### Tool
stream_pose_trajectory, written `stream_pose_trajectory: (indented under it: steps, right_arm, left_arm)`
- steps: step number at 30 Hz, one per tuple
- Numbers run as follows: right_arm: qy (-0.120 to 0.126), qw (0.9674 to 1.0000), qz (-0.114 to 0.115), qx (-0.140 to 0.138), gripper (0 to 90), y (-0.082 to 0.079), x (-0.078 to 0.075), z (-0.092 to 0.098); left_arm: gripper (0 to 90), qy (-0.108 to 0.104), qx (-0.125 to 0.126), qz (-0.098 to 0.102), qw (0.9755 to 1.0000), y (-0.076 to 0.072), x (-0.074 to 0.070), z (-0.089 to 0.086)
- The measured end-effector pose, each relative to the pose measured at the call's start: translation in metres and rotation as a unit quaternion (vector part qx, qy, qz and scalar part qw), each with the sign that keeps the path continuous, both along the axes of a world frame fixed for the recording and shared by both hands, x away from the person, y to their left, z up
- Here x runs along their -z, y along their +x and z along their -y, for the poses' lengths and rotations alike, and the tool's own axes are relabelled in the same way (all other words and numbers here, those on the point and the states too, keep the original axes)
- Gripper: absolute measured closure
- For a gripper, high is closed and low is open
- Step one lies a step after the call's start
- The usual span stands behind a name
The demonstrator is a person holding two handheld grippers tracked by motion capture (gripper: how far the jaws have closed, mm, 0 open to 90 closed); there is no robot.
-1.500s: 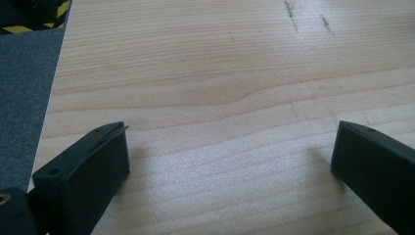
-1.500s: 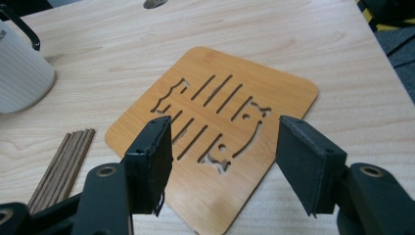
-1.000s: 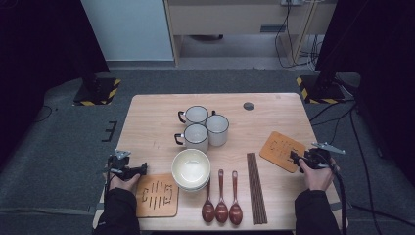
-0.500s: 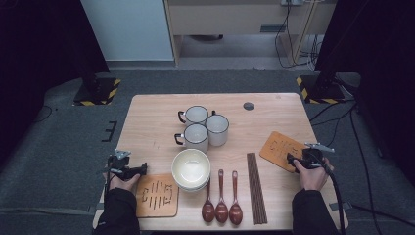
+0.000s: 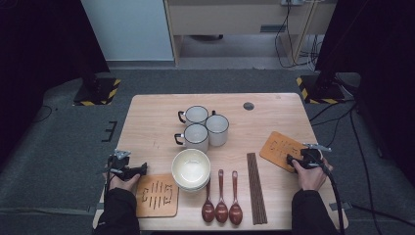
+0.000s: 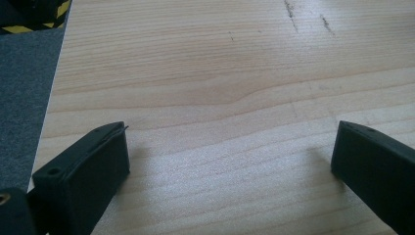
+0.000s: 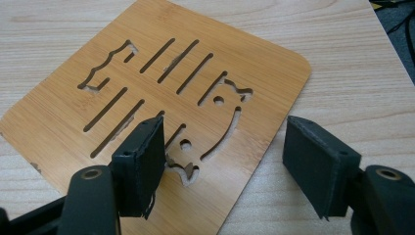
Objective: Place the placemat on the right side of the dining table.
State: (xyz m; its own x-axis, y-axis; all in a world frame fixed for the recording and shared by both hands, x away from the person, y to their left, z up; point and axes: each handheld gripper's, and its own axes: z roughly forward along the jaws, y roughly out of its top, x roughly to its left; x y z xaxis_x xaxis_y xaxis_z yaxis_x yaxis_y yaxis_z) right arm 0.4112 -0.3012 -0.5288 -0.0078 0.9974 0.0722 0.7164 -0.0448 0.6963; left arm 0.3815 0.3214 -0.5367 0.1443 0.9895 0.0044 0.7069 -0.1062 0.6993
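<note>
A wooden trivet (image 5: pixel 283 149) with cut-out slots lies flat on the table at the right. My right gripper (image 5: pixel 289 160) sits low over its near corner. In the right gripper view the trivet (image 7: pixel 161 88) lies beneath the right gripper (image 7: pixel 222 142). One pad (image 7: pixel 142 161) hovers above the wood, the other is past the trivet's edge over bare table. The jaws have just been opening, stand wide, and press on nothing. My left gripper (image 5: pixel 144 170) rests open at the table's left edge, beside a second trivet (image 5: pixel 156 195). In the left gripper view the left gripper (image 6: pixel 230 161) has bare wood between its jaws.
A stack of cream bowls (image 5: pixel 191 169) stands front centre, with three white mugs (image 5: pixel 195 115) behind it. Three dark wooden spoons (image 5: pixel 221 196) and several dark chopsticks (image 5: pixel 256 188) lie near the front edge. The table's left edge (image 6: pixel 54 98) drops to grey floor.
My right gripper has shifted slightly to the left over the trivet. The left hand has kept still.
</note>
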Motion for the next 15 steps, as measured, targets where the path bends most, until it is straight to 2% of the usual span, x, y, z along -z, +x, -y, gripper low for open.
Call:
stream_pose_trajectory:
  steps: [9, 15]
  right_arm:
    - [-0.004, 0.9998, 0.007, 0.019, 33.0, 0.0008, 0.0013, -0.0037]
    - [-0.019, 0.9995, 0.012, 0.02, 33.0, 0.0012, 0.0031, -0.0065]
  left_arm:
    - [0.0, 0.0, 0.0, 0.0, 1.0, 0.0, 0.0, 0.0]
    - [0.0, 0.0, 0.0, 0.0, 1.0, 0.0, 0.0, -0.0001]
